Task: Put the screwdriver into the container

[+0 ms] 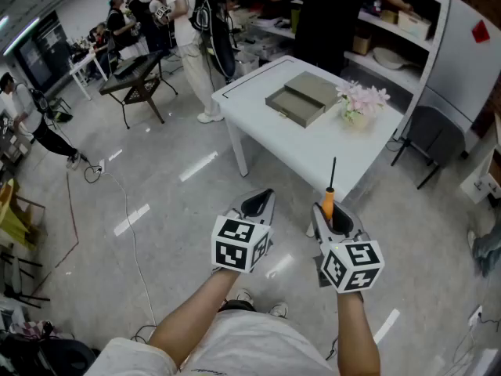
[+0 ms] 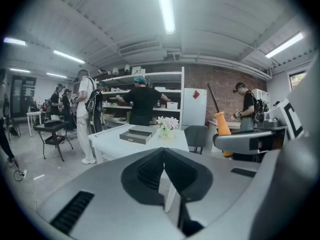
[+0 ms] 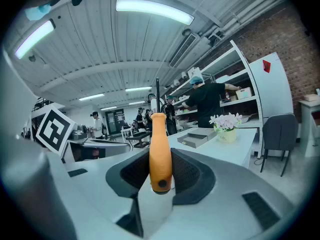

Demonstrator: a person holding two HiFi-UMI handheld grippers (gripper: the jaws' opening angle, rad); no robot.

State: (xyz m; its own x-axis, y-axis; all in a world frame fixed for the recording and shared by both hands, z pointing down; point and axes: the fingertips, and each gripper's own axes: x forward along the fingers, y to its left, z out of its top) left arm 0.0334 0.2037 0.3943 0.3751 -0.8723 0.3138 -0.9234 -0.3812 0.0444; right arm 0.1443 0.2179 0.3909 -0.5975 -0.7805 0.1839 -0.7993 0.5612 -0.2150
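My right tongs (image 3: 160,176) are clamped on the orange handle of the screwdriver (image 3: 160,149), whose dark shaft points up and away from me. My left tongs (image 2: 163,156) are pressed together with nothing in them. Both hang over the floor, short of the white desk (image 1: 313,151). On it the grey container (image 1: 301,98) sits near a pot of flowers (image 1: 358,104).

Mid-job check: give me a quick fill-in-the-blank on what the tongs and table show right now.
The right tongs grip the screwdriver by its ____ handle.
The left tongs are shut and hold ____.
The grey container lies on the white ____ beside the pink flowers.
Missing words: orange; nothing; table.
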